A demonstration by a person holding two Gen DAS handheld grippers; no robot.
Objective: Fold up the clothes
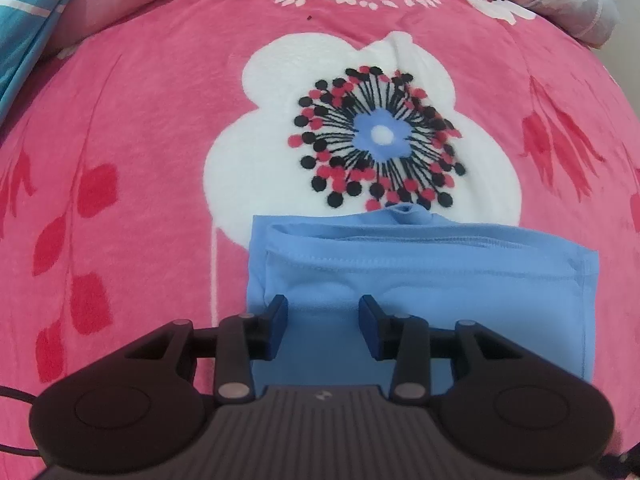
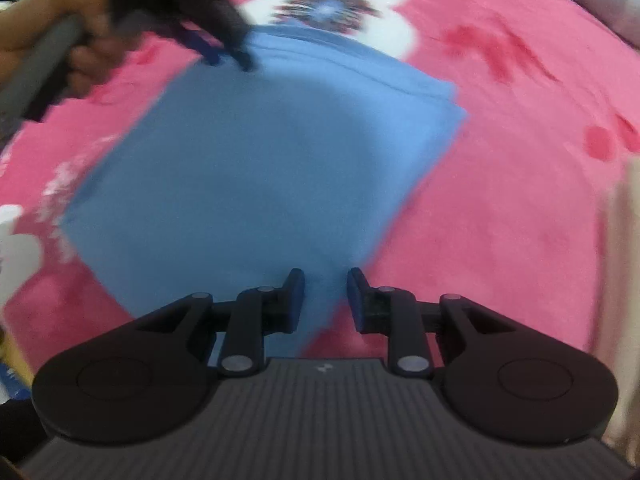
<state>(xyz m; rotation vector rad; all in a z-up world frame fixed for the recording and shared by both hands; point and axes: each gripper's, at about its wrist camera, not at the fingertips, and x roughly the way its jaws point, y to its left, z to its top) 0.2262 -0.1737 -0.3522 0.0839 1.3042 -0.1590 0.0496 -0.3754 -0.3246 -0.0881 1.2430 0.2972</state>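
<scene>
The blue garment [image 1: 420,276] lies folded into a compact rectangle on the pink blanket [image 1: 152,128], just below its big white flower [image 1: 360,132]. My left gripper [image 1: 323,322] hovers over the garment's near edge on the flower side, jaws spread and holding nothing. My right gripper [image 2: 325,298] sits at the opposite corner, farthest from the flower, its jaws parted with cloth showing between them; I cannot tell whether they touch it. The garment's long axis appears to run from my right gripper toward the flower. The left is nearer the stitched hems. I see no readable writing or brand.
</scene>
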